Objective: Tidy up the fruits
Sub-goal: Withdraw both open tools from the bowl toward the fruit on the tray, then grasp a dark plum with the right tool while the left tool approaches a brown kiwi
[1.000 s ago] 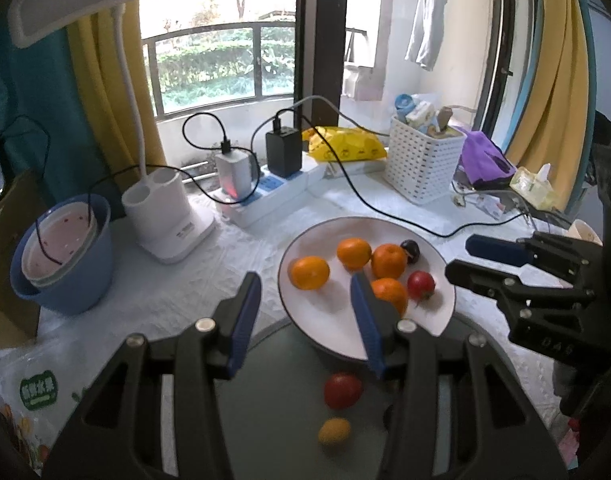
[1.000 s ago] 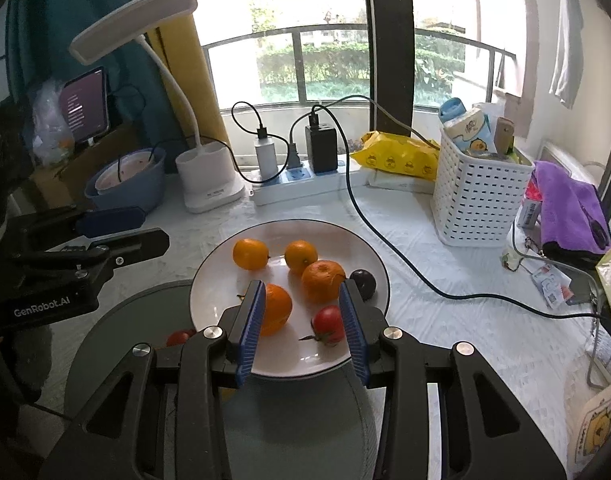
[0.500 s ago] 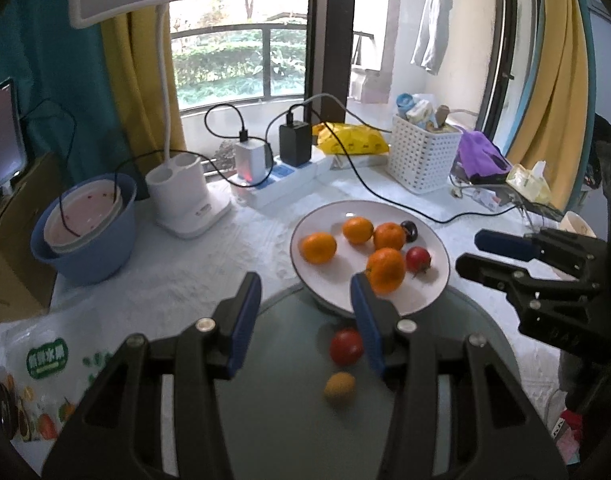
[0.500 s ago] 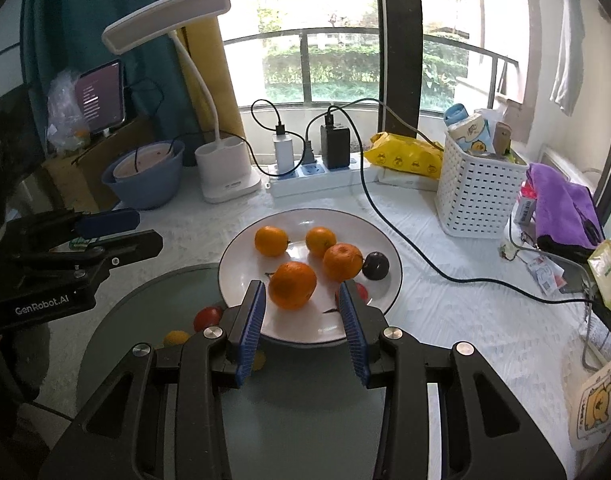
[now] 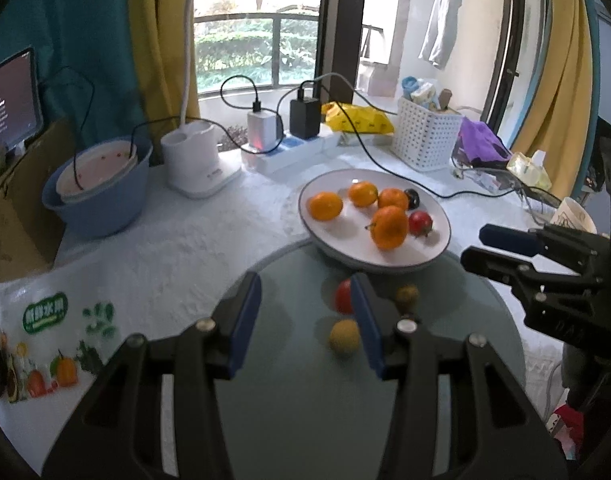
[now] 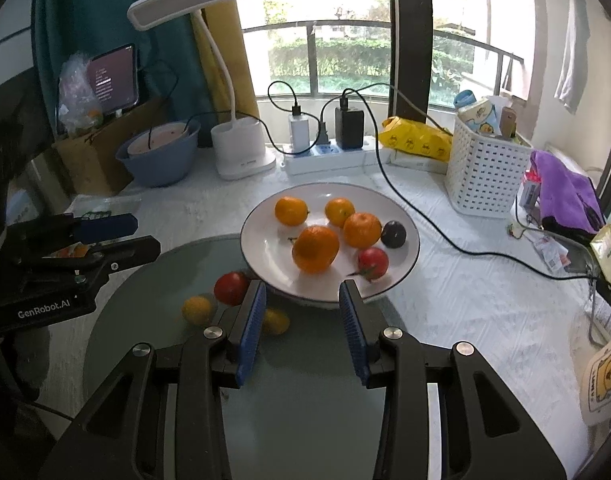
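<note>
A white plate (image 5: 337,256) (image 6: 261,252) holds several oranges (image 6: 315,249), a red tomato (image 6: 372,262) and a dark plum (image 6: 393,234). On the round glass top (image 6: 297,380) in front of it lie a red tomato (image 6: 231,288) (image 5: 343,297) and two small yellow fruits (image 6: 196,310) (image 5: 344,337), one (image 6: 276,321) partly behind a finger. My left gripper (image 5: 305,284) is open and empty above the glass. My right gripper (image 6: 301,292) is open and empty at the plate's near rim.
A blue bowl (image 6: 157,156), a white desk lamp base (image 6: 241,152), a power strip with chargers (image 6: 325,152) and trailing cables, a yellow bag (image 6: 415,140), a white basket (image 6: 485,172) and a purple cloth (image 6: 565,192) stand behind the plate. A printed bag (image 5: 45,340) lies at left.
Both grippers have pulled back and up from the plate, so the loose fruits on the glass show more fully. Both stay open and empty.
</note>
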`<state>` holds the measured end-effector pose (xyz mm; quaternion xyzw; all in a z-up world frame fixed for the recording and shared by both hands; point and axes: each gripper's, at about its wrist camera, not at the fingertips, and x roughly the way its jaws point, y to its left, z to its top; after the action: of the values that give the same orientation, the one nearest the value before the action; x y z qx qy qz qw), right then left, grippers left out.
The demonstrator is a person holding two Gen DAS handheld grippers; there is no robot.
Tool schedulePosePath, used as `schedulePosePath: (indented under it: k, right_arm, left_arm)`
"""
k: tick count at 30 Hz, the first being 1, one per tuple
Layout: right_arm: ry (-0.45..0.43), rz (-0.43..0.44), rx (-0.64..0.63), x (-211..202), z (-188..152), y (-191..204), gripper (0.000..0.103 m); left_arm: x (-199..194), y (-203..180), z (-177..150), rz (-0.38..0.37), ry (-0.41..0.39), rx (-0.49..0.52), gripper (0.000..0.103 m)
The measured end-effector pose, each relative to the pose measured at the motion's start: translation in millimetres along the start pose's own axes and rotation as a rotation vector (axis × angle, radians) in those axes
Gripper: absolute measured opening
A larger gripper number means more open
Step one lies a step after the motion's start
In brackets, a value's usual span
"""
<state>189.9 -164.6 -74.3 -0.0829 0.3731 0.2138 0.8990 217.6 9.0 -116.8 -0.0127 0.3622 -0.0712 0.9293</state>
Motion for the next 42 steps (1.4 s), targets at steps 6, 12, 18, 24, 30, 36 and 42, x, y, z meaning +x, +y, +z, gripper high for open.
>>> schedulePosePath:
  k: [6,12,18,24,30,36,42]
  right_arm:
    - [0.024,0.004,-0.001,3,-13,5,0.040]
    - [0.056,0.012,0.001,9,-26,9,0.040]
    - [0.087,0.036,-0.001,20,-34,15,0.040]
    - [0.109,0.068,-0.011,31,-35,26,0.040]
    - [0.126,0.080,-0.013,41,-32,35,0.040]
    - [0.173,0.070,-0.010,56,-35,40,0.040]
    - [0.171,0.088,-0.025,59,-34,40,0.035]
  left_arm:
    - [0,2,-16,-0.002,0.020,-0.016,0.048]
    - [3,4,-30,-0.004,0.041,-0.034,0.048]
    - [8,6,-37,-0.007,0.056,-0.049,0.048]
    - [12,14,-41,-0.002,0.065,-0.072,0.048]
    - [14,25,-43,0.004,0.070,-0.087,0.048]
    - [18,31,-46,0.013,0.077,-0.092,0.048]
    - [20,29,-46,0.006,0.081,-0.084,0.048]
